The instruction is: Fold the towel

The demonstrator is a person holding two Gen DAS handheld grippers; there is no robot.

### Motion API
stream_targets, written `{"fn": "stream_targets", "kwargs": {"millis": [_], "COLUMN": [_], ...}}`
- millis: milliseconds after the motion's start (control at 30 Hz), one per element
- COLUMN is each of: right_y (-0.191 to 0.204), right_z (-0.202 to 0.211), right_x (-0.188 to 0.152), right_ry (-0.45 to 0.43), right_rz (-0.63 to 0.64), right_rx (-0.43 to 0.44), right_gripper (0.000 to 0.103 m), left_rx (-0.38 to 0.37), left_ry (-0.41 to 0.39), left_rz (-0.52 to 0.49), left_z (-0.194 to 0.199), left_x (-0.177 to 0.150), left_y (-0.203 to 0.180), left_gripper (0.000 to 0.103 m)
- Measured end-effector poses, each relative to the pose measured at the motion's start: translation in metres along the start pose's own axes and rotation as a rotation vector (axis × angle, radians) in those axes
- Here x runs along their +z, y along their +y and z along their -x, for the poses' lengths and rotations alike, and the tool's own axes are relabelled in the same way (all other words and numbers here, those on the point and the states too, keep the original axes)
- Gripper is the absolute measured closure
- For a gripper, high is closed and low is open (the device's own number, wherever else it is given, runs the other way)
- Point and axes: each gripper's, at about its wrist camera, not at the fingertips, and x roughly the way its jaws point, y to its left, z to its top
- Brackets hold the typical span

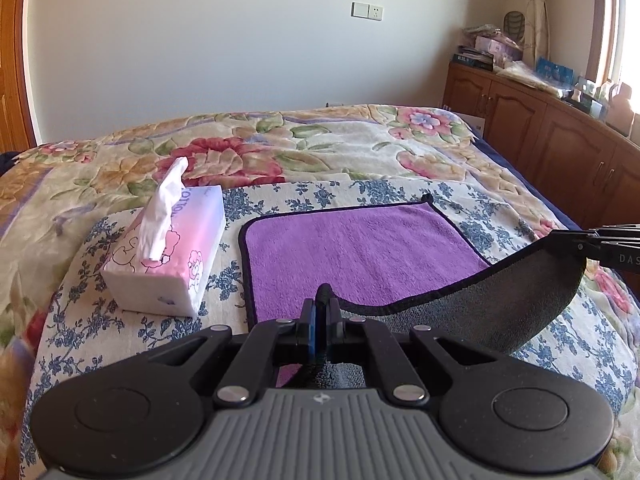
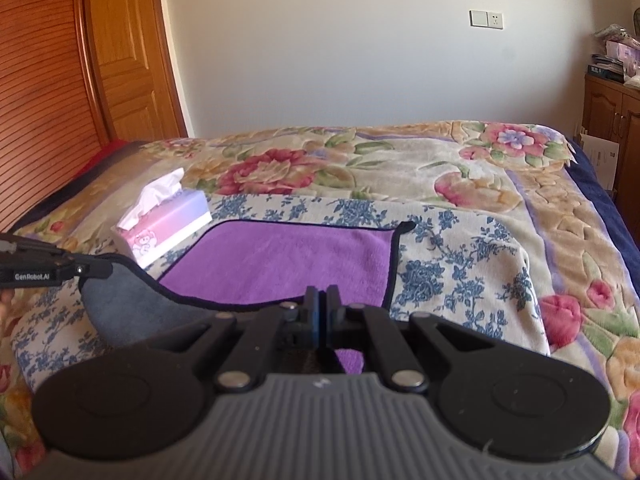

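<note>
Tongs both clamped on the towel (image 1: 360, 248): left tongs (image 1: 320, 312), right tongs (image 2: 321, 304), near edge lifted. We'd carry both corners level to the far hem, clear of the tissue box (image 1: 168, 256).

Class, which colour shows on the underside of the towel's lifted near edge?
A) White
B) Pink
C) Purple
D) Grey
D: the left gripper and right gripper, jaws shut, hold up the towel edge, whose turned-up underside is grey, above the purple top face.
</note>
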Motion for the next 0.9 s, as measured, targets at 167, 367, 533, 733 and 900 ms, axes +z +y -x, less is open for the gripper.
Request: {"fn": "stream_targets", "kwargs": {"millis": [167, 367, 533, 733, 900], "right_y": [-0.001, -0.003, -0.003, -0.005, -0.006], "right_z": [-0.005, -0.01, -0.013, -0.017, -0.022], "right_x": [0.006, 0.015, 0.022, 0.028, 0.032], "right_ry": [-0.005, -0.015, -0.021, -0.026, -0.028], "right_rz": [0.011, 0.02, 0.032, 0.036, 0.034], "right_rx": [0.005, 0.003, 0.004, 0.003, 0.002], "right_gripper": [0.099, 0.099, 0.099, 0.099, 0.099], "left_rx": [0.002, 0.012, 0.013, 0.014, 0.009], "left_ry": [-0.003, -0.007, -0.012, -0.02, -0.021], "left_rz": [-0.005, -0.017, -0.024, -0.028, -0.029], "left_z": [-0.003, -0.007, -0.011, -0.014, -0.017], "left_x": [0.009, 0.022, 0.03, 0.039, 0.044], "left_y": [0.002, 0.004, 0.004, 0.004, 0.005], "left_gripper": [0.098, 0.098, 0.098, 0.098, 0.098]}}
